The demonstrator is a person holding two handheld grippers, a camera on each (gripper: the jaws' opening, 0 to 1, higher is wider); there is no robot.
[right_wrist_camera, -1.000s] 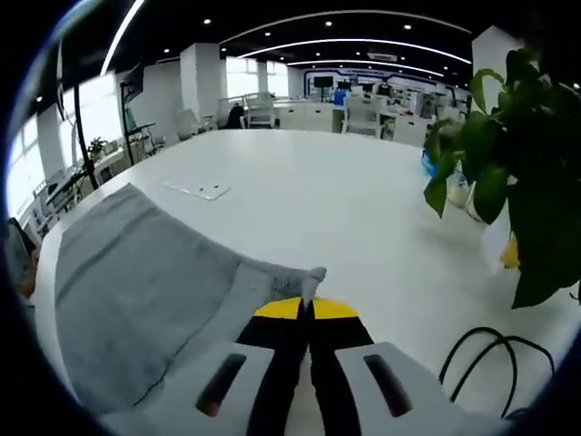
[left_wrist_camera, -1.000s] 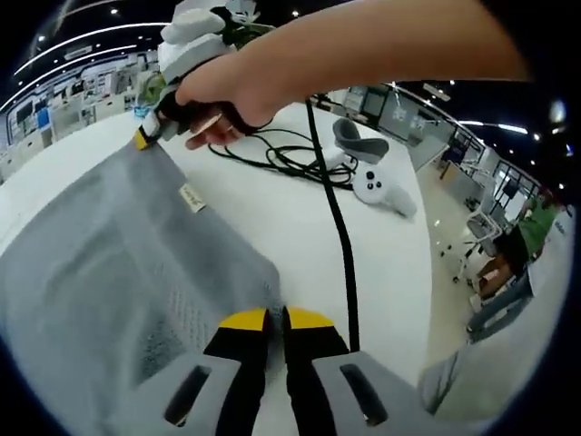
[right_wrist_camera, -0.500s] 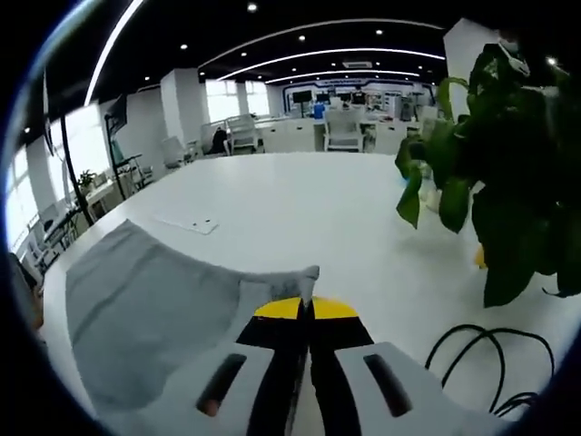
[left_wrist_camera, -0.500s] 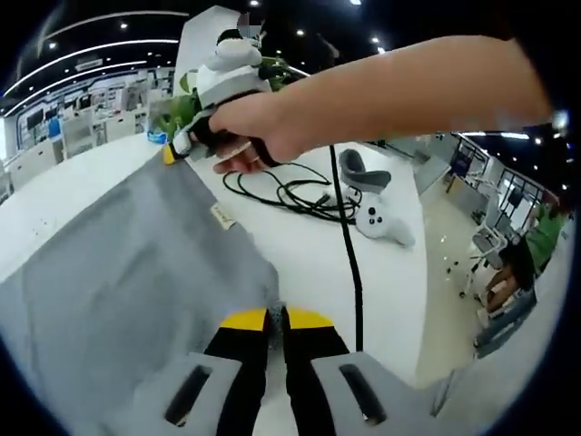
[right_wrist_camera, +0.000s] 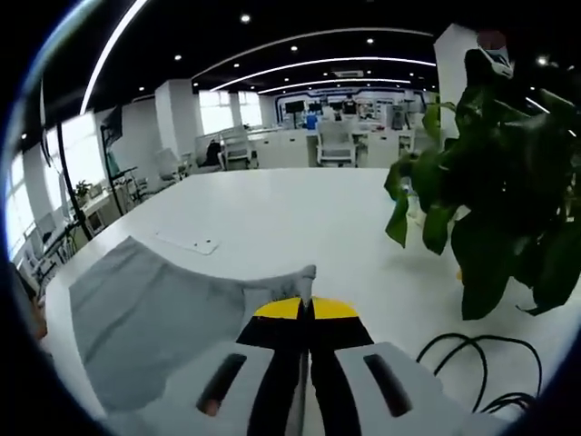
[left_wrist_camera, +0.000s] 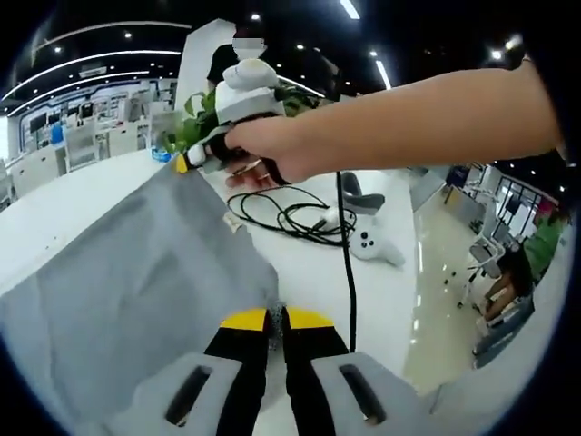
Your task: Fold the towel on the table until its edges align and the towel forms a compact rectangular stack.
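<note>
Holding the grey towel [left_wrist_camera: 136, 282] off the white tabletop [left_wrist_camera: 309, 272], I have a corner pinched in each hand-held gripper. In the left gripper view my left hand-held gripper [left_wrist_camera: 275, 318] has its yellow-tipped jaws nearly closed on the towel's near corner at 6 o'clock, and the cloth spreads from there toward 9 and 11 o'clock. At 12 o'clock my right hand [left_wrist_camera: 263, 154] carries the right hand-held gripper [left_wrist_camera: 186, 163], clamped on the far corner.

In the right gripper view the right hand-held gripper [right_wrist_camera: 304, 309] has its jaws pressed together on a small peak of towel [right_wrist_camera: 145, 313], and the rest of the cloth hangs toward 8 o'clock.

The tabletop is smooth, white and glossy. In the left gripper view a loose coil of black cable [left_wrist_camera: 290, 213] lies on it at 1 o'clock, with a white controller [left_wrist_camera: 368, 245] just beyond it. In the right gripper view a flat white card [right_wrist_camera: 189, 242] lies at 10 o'clock, and a leafy green plant [right_wrist_camera: 490, 191] stands at 3 o'clock.

Around us is a large open office with a dark ceiling, curved strip lights [right_wrist_camera: 309, 64] and spot lamps, white pillars, and rows of desks and chairs [right_wrist_camera: 336, 141]. I can read no writing on anything.
</note>
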